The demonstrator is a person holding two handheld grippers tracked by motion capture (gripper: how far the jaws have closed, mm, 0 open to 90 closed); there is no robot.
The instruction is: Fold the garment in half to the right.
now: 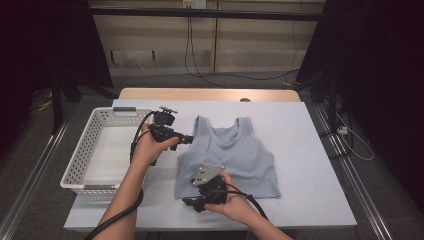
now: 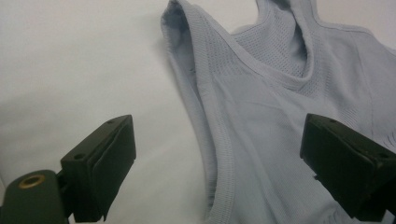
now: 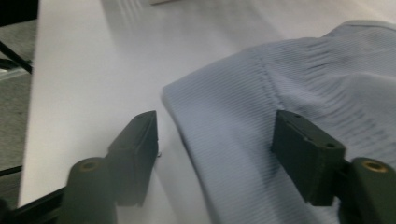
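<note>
White plastic lattice makes up the basket (image 1: pixel 90 145) at the counter's left edge, and from my high view I see nothing lying in it. I see the counter (image 1: pixel 300 150) as a pale sheet with a strip of wood at its far side. Beyond it the floor is grey, a cable (image 1: pixel 220 75) loops across it below a light wall, and dark drapes close in on both sides.

My work is the top (image 1: pixel 230 155), a grey-blue ribbed tank top lying flat in the middle of the counter, straps toward the far side, hem toward me.

I hold the left claw (image 1: pixel 189 140) just beside the top's left armhole. In the left gripper view its jaws stand wide apart with the armhole's ribbed edge (image 2: pixel 219 154) running up between them; the pads are not pressing on cloth.

My right claw (image 1: pixel 192 202) sits at the hem's near left corner. In the right gripper view its jaws are apart, straddling that corner (image 3: pixel 224 121), one jaw over bare counter, the other over fabric. I cannot tell whether they touch the cloth, but they do not pinch it.
</note>
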